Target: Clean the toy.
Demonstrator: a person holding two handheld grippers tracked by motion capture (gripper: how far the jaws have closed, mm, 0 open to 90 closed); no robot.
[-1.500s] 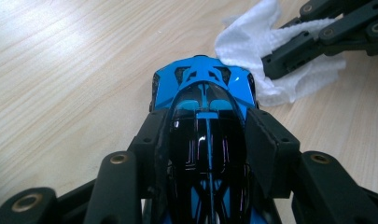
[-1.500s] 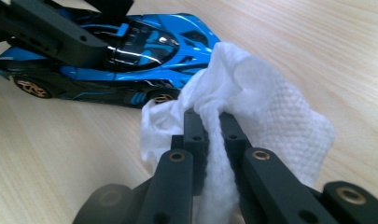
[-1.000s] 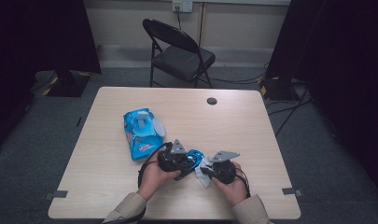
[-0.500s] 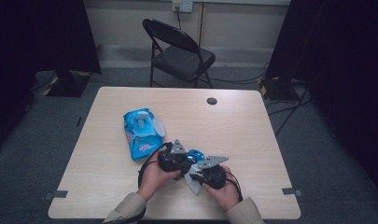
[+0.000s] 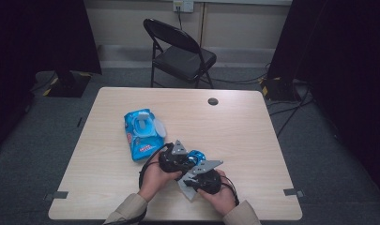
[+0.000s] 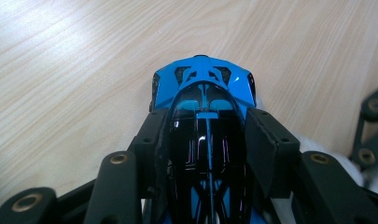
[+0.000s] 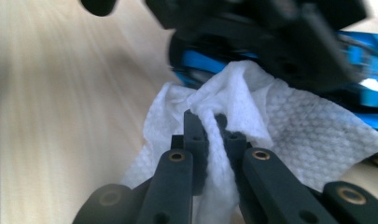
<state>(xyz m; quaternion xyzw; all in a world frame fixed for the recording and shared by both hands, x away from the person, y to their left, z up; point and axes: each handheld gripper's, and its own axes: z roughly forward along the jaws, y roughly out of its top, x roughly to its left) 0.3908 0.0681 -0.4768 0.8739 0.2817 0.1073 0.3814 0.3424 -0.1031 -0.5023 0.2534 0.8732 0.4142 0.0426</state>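
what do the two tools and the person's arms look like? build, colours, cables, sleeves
Both tools, left tool and right tool, are black, with jointed link jaws fixed by brass-coloured rivets and flat black pads. Each carries a grey three-cornered plate on top and trails a black cable. The person wears tan sleeves.

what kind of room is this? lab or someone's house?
Looks like a lab or recording studio, not a home. A bare wooden table stands on grey carpet between black curtains, with tape marks on the floor, loose cables by the wall and a lone folding chair.
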